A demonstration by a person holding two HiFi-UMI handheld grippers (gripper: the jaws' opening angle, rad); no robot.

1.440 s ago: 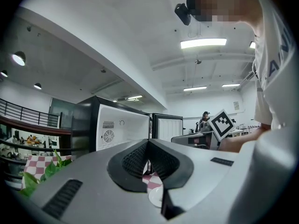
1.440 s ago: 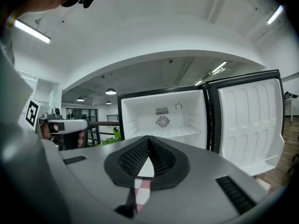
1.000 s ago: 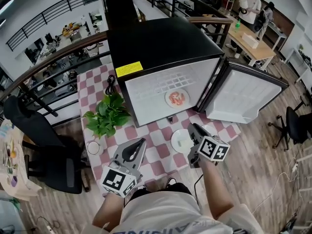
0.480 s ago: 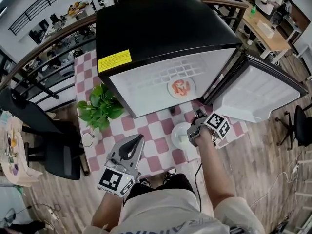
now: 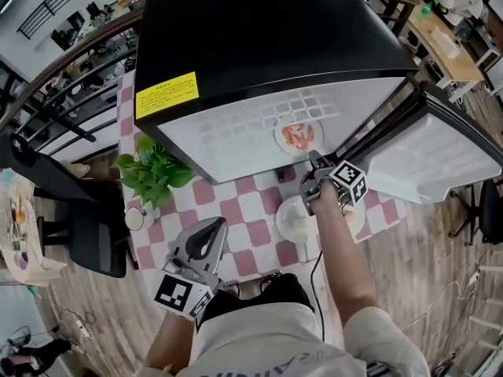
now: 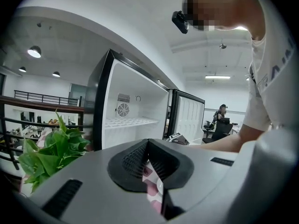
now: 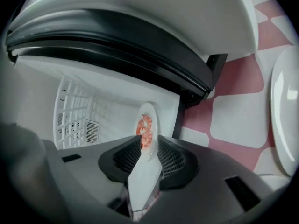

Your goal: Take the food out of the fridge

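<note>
- One plate of shrimp (image 5: 299,136) is the only food seen; it lies on the floor of the open fridge (image 5: 267,45), near the front lip, under the wire shelf (image 5: 271,120).
- Step in hand, as I judge it: the reach-in. Nothing is out of the fridge yet.
- Right gripper (image 5: 314,163) is at the fridge mouth, rolled on its side. Its jaws have just been opening and stand parted, with the plate's near rim lined up in the gap. The pads do not appear to press on it.
- Left gripper (image 5: 214,228) hangs over the checked table (image 5: 251,210), tips pressed together, nothing between them.
- Next move should call for sliding the rim deeper between the pads, closing, then drawing out low and level so the shrimp stay put.
- Edges: black door frame (image 5: 369,132) is just right of the right gripper; the shelf is close overhead.
- Open room: the door (image 5: 444,159) is swung wide. An empty white plate (image 5: 292,220) sits on the table just in front, a likely landing spot. The plant (image 5: 153,175) stands well apart to the left.
</note>
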